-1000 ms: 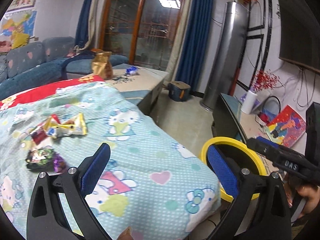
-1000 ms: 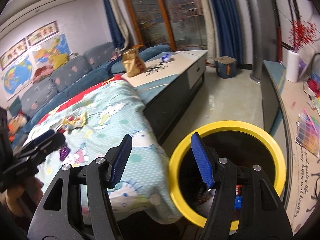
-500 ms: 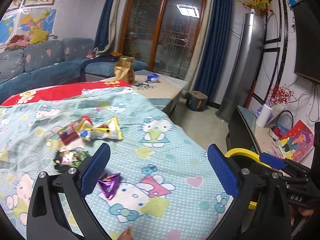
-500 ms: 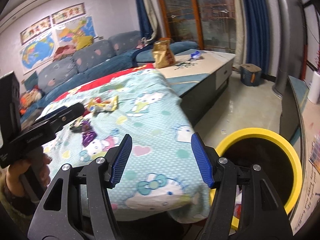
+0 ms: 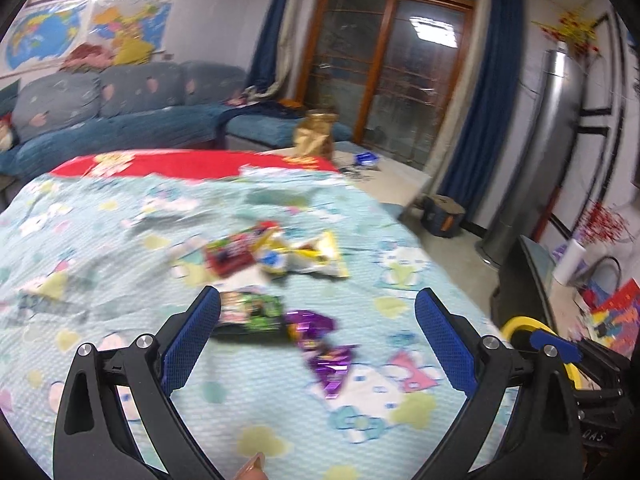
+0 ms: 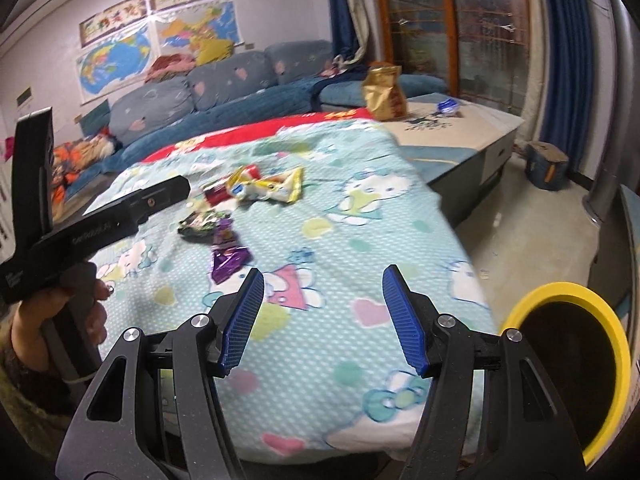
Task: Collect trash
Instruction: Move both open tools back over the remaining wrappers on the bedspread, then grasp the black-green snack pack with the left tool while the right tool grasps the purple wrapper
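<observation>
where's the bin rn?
The yellow-rimmed bin stands on the floor off the blanket's near corner, at the right wrist view's lower right; in the left wrist view only its rim shows, far right.

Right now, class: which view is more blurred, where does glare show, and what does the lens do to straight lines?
Left wrist view: motion blur smears the wrappers and blanket; ceiling light glares in the glass door. Right wrist view: sharper; fisheye bends the door frame; corners dark.
</observation>
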A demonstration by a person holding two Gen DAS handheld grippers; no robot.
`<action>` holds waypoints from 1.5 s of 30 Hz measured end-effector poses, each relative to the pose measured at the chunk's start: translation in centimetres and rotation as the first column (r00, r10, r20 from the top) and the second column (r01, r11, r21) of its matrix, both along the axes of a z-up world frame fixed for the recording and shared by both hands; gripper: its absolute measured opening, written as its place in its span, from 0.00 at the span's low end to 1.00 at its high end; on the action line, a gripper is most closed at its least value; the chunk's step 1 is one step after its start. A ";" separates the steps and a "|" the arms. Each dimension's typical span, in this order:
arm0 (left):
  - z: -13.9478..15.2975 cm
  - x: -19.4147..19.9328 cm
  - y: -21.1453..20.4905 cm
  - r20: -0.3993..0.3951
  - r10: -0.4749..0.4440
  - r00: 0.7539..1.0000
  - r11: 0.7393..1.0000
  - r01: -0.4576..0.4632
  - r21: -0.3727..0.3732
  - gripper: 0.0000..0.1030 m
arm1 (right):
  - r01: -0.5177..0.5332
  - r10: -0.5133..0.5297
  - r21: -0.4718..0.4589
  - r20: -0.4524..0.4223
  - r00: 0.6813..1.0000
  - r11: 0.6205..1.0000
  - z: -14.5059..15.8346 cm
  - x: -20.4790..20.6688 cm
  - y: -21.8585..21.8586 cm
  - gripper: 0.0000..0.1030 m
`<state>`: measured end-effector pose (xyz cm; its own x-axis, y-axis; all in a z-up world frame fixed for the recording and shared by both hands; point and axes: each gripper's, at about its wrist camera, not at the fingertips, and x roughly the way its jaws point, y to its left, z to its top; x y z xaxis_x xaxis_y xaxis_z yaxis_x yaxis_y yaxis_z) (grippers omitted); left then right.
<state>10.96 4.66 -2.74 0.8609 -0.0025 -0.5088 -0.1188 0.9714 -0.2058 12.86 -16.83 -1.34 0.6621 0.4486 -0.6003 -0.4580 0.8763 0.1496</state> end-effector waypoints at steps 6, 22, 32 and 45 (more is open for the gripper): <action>-1.4 -0.1 4.5 -0.046 0.089 0.995 0.995 -0.091 -0.049 0.91 | -0.073 0.073 -0.023 -0.029 0.997 0.997 -1.1 1.0 4.0 0.53; -6.0 2.8 9.3 -0.164 0.080 0.983 0.952 -0.124 -0.280 0.50 | -0.169 0.162 -0.028 -0.164 0.973 0.985 -4.3 5.1 11.7 0.52; -7.9 4.9 9.1 -0.206 0.031 0.978 0.924 -0.106 -0.367 0.24 | -0.152 0.143 -0.035 -0.181 0.973 0.988 -6.0 5.8 12.5 0.30; -4.8 3.5 6.4 -0.107 -0.020 0.994 0.948 -0.015 -0.318 0.14 | -0.102 0.103 0.012 -0.140 0.985 0.995 -4.5 4.1 8.6 0.24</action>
